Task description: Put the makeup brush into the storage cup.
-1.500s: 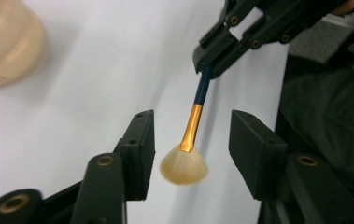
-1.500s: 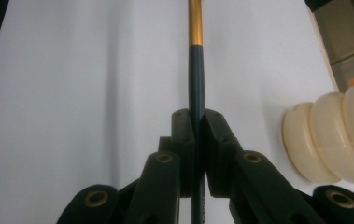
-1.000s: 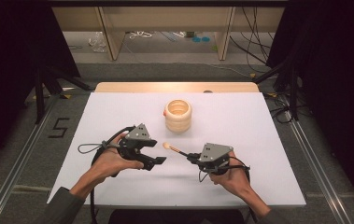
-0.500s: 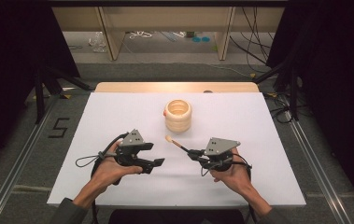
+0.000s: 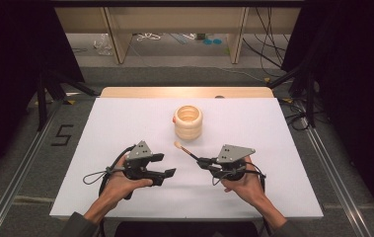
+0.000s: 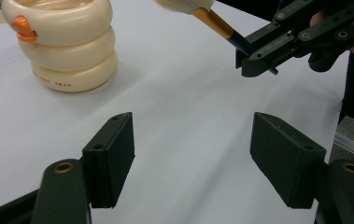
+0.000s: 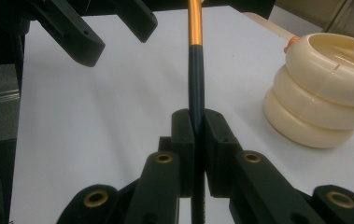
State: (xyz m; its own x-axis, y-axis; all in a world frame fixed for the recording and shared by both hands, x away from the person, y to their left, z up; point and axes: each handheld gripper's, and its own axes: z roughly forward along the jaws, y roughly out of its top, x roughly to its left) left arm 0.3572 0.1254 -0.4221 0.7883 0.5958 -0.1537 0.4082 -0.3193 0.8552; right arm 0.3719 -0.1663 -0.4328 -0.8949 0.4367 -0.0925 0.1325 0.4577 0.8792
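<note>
Brush (image 7: 194,70) handle sits clamped between our right gripper's (image 7: 198,126) closed jaws, its dark shaft pinched near the tips and the bristled head pointing away over the white table (image 5: 125,123), near the cream ringed holder (image 5: 188,122). Our left gripper (image 6: 191,149) hangs beside it, jaws spread wide and empty.

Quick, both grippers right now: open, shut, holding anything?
Left gripper: open, holding nothing, above the white table.
Right gripper: shut on the brush by its dark handle.
</note>
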